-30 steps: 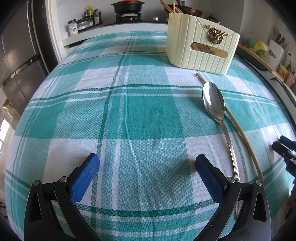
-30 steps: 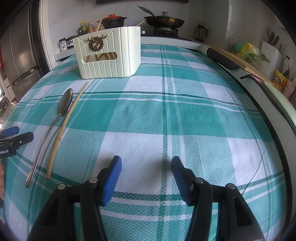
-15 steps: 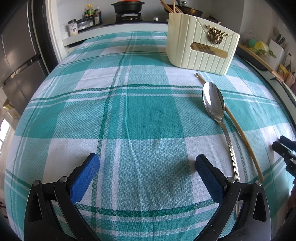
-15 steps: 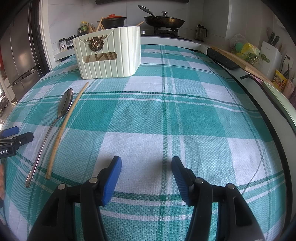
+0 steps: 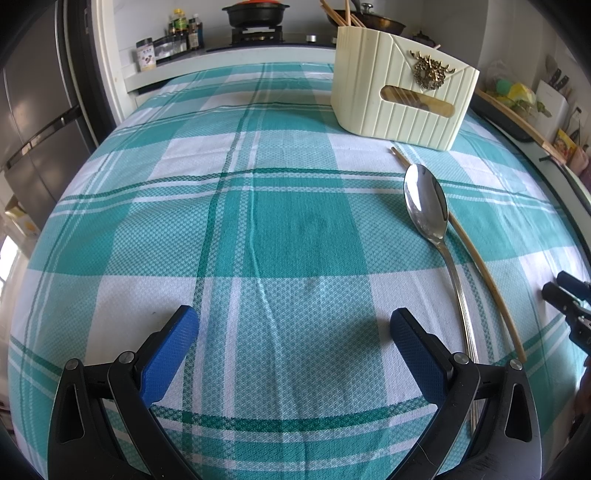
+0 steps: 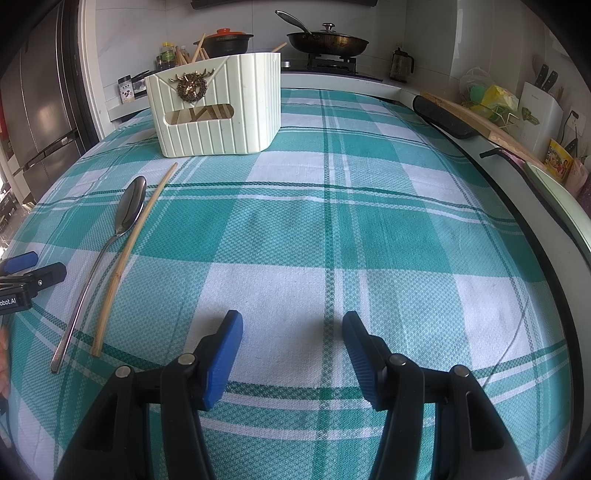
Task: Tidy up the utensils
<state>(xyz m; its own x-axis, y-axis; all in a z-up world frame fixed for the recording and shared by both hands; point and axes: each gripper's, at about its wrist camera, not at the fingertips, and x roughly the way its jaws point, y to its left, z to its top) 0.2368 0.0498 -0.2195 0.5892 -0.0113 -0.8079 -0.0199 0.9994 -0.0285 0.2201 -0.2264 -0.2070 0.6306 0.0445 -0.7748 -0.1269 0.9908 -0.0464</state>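
A steel spoon [image 5: 428, 214] [image 6: 127, 210] lies on the teal checked tablecloth [image 5: 258, 221] with a single wooden chopstick [image 5: 476, 258] [image 6: 129, 254] alongside it. Beyond them stands a cream ribbed utensil holder [image 5: 399, 96] [image 6: 218, 110] with a gold stag emblem and several chopsticks sticking out. My left gripper [image 5: 293, 332] hovers open over bare cloth, left of the spoon's handle. My right gripper [image 6: 291, 332] is open over the cloth, right of the chopstick, nothing between its blue pads. Each gripper's tip shows at the edge of the other's view.
Behind the table runs a stove counter with a black pot [image 5: 255, 11], a frying pan [image 6: 327, 40] and spice bottles [image 5: 177, 33]. A fridge [image 5: 33, 110] stands at the left. At the right are a wooden board [image 6: 476, 118], a knife block [image 6: 537, 107] and the table's edge.
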